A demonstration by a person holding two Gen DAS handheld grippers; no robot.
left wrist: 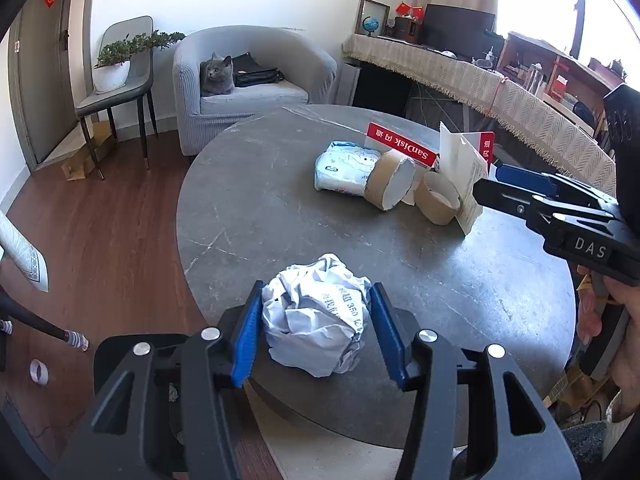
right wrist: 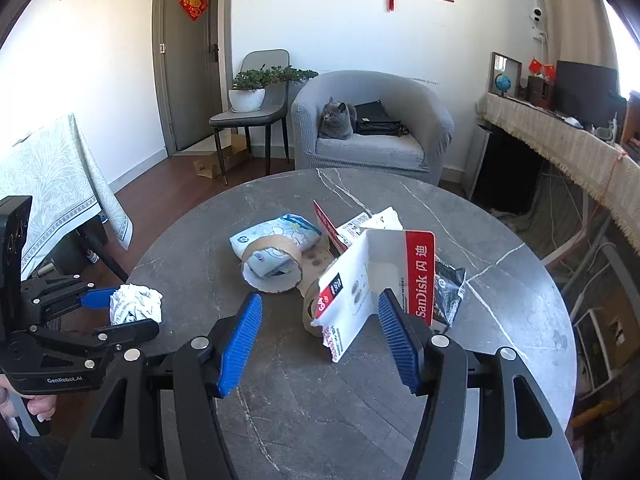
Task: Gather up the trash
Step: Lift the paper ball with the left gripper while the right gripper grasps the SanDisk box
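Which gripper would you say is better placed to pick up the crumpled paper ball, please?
Left. The left gripper already straddles the crumpled paper ball, a pad at each side. The right gripper faces the SanDisk card package instead.

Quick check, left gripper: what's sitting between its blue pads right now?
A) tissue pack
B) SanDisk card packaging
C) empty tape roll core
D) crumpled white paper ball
D: the left wrist view shows the crumpled white paper ball lying between the blue pads of the left gripper at the near edge of the round table; the tape cores, the SanDisk packaging and the tissue pack lie farther across it.
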